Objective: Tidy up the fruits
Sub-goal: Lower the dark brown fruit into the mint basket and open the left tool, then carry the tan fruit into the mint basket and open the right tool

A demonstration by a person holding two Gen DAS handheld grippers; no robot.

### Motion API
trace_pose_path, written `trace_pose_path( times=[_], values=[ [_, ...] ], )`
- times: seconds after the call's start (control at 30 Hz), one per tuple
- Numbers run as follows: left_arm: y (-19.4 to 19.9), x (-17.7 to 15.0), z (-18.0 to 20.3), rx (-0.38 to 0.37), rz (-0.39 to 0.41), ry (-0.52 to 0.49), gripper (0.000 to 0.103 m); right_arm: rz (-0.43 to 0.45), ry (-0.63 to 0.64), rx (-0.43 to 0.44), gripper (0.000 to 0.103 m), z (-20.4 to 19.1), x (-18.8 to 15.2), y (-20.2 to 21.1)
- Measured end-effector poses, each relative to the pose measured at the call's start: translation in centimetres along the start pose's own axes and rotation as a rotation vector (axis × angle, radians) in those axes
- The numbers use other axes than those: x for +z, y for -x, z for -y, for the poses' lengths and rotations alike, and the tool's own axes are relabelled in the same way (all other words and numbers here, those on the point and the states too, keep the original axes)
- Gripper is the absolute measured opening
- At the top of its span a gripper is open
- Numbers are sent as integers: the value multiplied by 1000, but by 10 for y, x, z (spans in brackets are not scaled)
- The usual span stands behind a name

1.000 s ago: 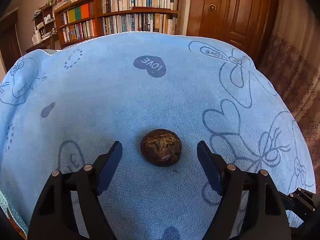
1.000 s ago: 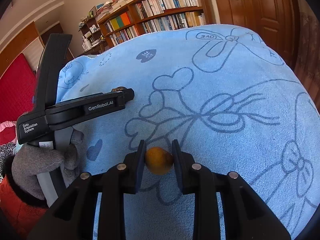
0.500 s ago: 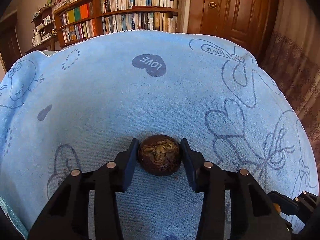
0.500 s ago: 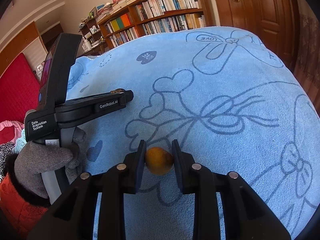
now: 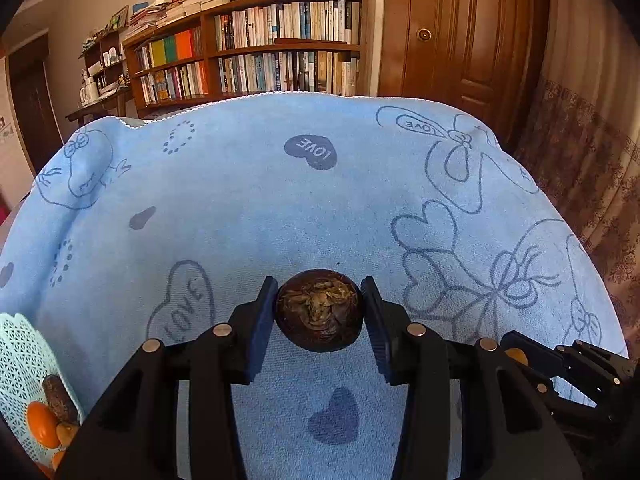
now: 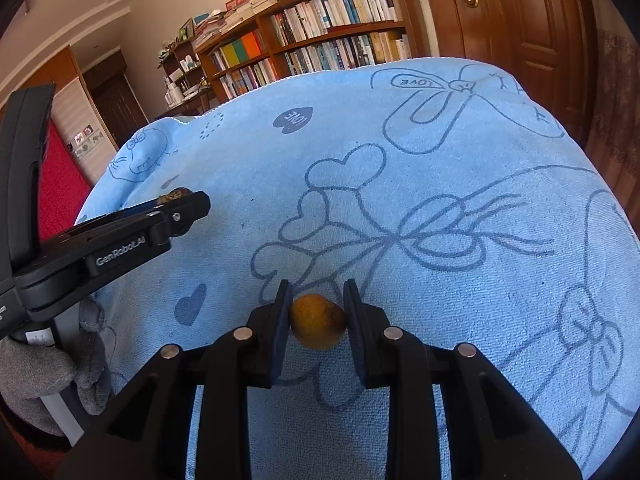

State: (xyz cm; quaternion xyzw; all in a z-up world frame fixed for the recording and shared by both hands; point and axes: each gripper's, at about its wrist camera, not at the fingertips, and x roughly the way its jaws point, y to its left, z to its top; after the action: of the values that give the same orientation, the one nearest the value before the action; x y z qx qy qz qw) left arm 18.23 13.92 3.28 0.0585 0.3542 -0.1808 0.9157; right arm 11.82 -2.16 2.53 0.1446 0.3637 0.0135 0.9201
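My left gripper (image 5: 319, 306) is shut on a dark brown round fruit (image 5: 319, 312), held just above the blue towel (image 5: 280, 200). In the right wrist view, my right gripper (image 6: 317, 312) is shut on a small yellow-orange fruit (image 6: 318, 321) over the same towel (image 6: 440, 200). The left gripper (image 6: 176, 212) appears there from the side at the left, the brown fruit's top (image 6: 174, 194) peeking above its fingers. A pale mesh basket (image 5: 20, 360) at the lower left of the left wrist view holds orange fruits (image 5: 42, 424) and a brown one (image 5: 60, 396).
A person's grey-gloved hand (image 6: 44, 372) grips the left tool's handle. The right gripper's body (image 5: 576, 368) shows at the lower right of the left wrist view. Behind the towel stand a bookshelf (image 5: 260, 60) and a wooden door (image 5: 460, 28). Patterned curtain (image 5: 592, 168) hangs at the right.
My left gripper went from open around the brown fruit to shut on it, then lifted it; the basket came into view at lower left. The right gripper kept its hold on the yellow-orange fruit.
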Motion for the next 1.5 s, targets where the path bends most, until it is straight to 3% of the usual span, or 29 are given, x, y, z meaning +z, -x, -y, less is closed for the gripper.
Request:
trace_pose_path(
  times=[0.67, 1.33, 1.4, 1.47, 1.5],
  values=[
    [105, -64, -73, 140, 69, 139, 44, 21, 28, -40, 27, -7, 0, 3],
    [141, -98, -153, 272, 93, 282, 45, 31, 88, -15, 27, -52, -8, 21],
    [146, -100, -159, 285, 106, 295, 50, 30, 96, -7, 27, -59, -9, 21],
    [154, -101, -166, 309, 127, 316, 79, 28, 103, 0, 27, -66, -10, 22],
    [158, -101, -169, 320, 142, 326, 81, 27, 106, 4, 27, -68, -11, 22]
  ],
)
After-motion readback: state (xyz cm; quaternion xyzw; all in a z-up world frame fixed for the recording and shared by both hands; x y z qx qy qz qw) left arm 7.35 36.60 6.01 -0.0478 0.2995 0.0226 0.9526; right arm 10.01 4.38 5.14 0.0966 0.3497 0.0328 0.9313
